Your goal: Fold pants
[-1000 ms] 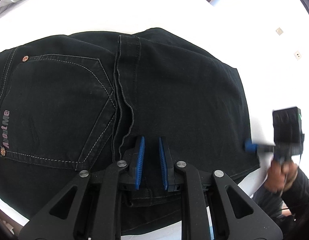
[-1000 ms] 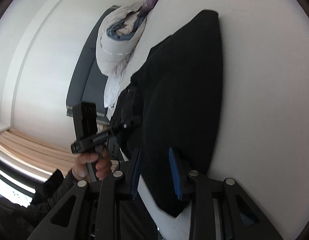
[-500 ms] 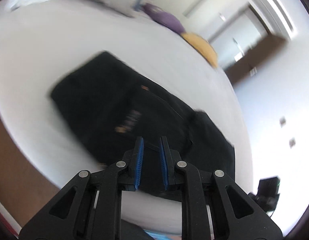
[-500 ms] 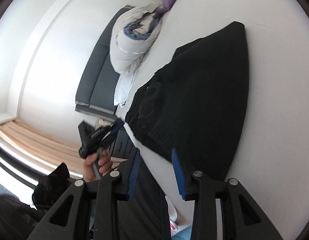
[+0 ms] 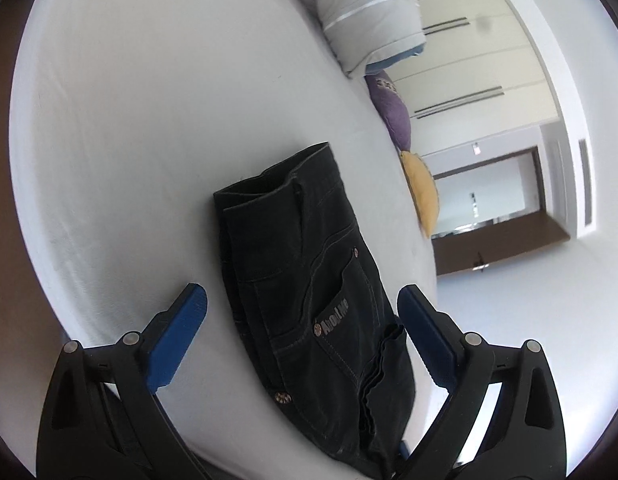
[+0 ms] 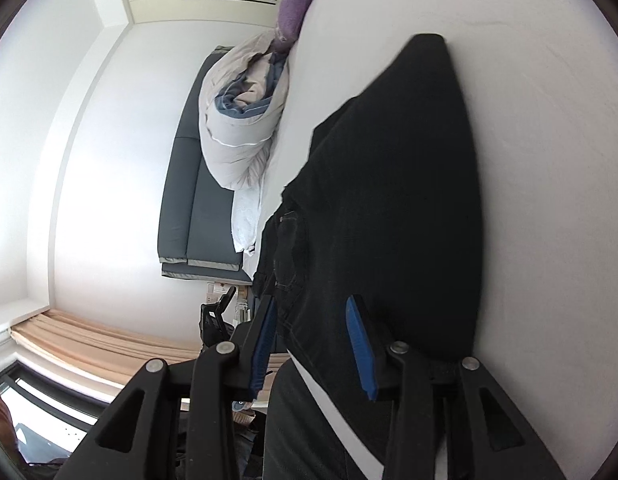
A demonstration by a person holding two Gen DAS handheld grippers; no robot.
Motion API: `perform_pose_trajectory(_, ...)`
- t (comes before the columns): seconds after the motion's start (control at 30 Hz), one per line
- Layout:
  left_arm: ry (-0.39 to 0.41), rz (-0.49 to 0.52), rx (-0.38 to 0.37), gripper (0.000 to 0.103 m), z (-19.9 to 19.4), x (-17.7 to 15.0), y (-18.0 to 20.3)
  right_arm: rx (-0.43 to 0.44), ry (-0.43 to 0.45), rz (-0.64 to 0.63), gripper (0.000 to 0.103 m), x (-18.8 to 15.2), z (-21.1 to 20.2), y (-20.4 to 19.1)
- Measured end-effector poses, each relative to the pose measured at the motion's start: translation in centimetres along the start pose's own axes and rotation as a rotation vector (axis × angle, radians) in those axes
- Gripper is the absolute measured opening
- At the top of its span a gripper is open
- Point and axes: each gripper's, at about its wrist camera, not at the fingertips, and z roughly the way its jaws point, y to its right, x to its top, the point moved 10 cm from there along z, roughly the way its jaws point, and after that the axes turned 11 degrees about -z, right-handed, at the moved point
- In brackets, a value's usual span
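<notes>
Folded black pants [image 5: 309,312] are lying on a white bed [image 5: 129,140]. The left gripper [image 5: 301,300], jaws just sprung wide, is hovering released above them; the right gripper [image 6: 313,344], opening partway, is straddling their edge, clamping nothing.

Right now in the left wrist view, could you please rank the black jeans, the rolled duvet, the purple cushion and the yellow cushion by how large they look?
1. black jeans, nearest the camera
2. rolled duvet, partly cropped
3. purple cushion and yellow cushion: look alike, so unranked
</notes>
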Motion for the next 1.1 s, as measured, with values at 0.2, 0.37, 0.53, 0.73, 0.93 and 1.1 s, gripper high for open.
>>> perform_pose_trajectory(0.2,-0.003,-0.116,-0.084,0.096,1.7,1.0,-1.4,0.006,0.006,0.022,0.040,-0.1,-0.3,0.8)
perform_pose_trajectory(0.37,-0.021,-0.138,-0.079,0.092,2.1,2.0,-1.3,-0.005,-0.006,0.009,0.040,0.0,0.0,0.9)
perform_pose_trajectory(0.53,-0.068,-0.165,0.008,0.028,4.4,2.0,-2.4,-0.027,-0.022,0.002,0.039,0.0,0.0,1.1)
perform_pose_trajectory(0.73,-0.034,-0.154,0.039,0.016,3.9,2.1,-2.5,-0.155,-0.088,-0.040,0.022,-0.6,0.7,2.2)
perform_pose_trajectory(0.93,0.049,0.064,0.133,0.014,2.9,1.3,3.5,-0.243,-0.111,-0.095,0.020,-1.0,1.0,2.5)
perform_pose_trajectory(1.1,0.065,0.557,0.199,0.014,4.0,-5.9,14.7,-0.241,-0.105,-0.101,0.020,-1.2,0.9,2.6)
